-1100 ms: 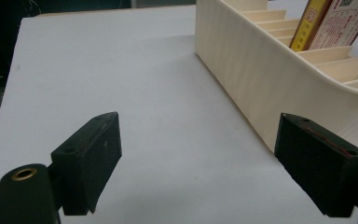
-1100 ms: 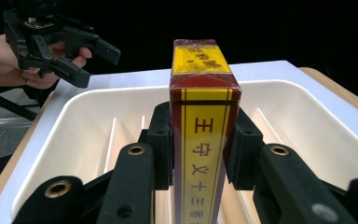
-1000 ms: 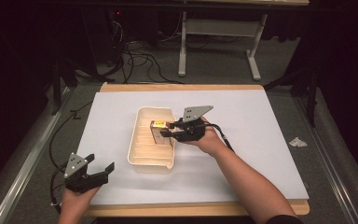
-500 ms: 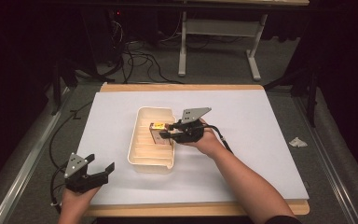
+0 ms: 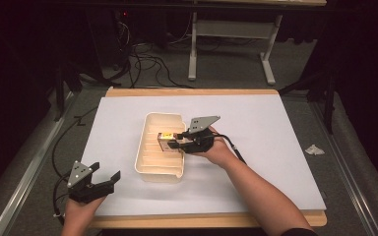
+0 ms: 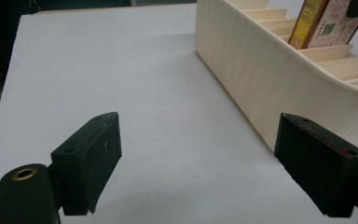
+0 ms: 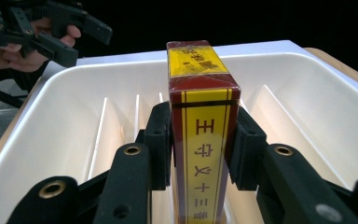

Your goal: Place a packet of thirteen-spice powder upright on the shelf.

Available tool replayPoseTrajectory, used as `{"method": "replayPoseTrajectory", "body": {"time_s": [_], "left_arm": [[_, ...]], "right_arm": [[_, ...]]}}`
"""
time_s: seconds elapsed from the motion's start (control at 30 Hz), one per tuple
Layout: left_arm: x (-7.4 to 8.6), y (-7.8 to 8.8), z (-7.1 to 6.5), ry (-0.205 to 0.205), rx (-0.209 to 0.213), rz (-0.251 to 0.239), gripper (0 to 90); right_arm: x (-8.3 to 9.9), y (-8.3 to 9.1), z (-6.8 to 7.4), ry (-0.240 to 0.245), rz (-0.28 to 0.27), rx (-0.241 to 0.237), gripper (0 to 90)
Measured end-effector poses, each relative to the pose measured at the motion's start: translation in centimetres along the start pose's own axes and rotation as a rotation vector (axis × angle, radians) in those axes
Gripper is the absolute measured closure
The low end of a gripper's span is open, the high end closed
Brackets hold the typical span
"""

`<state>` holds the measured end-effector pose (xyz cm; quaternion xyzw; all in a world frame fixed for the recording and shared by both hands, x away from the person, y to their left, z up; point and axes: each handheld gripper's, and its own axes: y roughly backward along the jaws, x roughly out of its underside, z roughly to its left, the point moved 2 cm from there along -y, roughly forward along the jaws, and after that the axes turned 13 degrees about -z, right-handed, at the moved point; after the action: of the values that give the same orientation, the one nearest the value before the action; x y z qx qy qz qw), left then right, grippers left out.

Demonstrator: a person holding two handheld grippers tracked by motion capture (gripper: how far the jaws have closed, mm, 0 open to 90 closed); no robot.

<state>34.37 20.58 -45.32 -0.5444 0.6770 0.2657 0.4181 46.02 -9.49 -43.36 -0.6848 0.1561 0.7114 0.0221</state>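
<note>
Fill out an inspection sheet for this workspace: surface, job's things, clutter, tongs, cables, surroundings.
Surface: table covered with a white sheet; wooden edge shows at near and far sides.
Job's things: cream tray with slot dividers, near the middle; red and yellow box held upright over the slots.
Clutter: nothing seen on the table.
Tongs: right tongs shut on the box, one jaw on each side; left tongs open, empty, at the near left corner, apart from the tray.
Cables: one trails from each of the tongs; a tangle on the floor behind the table.
Surroundings: dark room; white frame legs beyond the table; crumpled scrap on the floor to the right.
</note>
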Motion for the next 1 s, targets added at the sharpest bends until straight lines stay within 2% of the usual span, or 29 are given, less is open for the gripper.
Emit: {"method": "replayPoseTrajectory", "body": {"time_s": [0.37,1.0], "left_arm": [[0.00,0.02,-0.03,-0.004,0.002,0.002,15.1],[-0.01,-0.03,-0.06,-0.003,0.004,0.002,15.1]], "right_arm": [[0.02,0.03,0.12,-0.004,0.013,0.007,64.3],[-0.28,0.35,0.17,-0.022,0.019,0.068,36.5]]}}
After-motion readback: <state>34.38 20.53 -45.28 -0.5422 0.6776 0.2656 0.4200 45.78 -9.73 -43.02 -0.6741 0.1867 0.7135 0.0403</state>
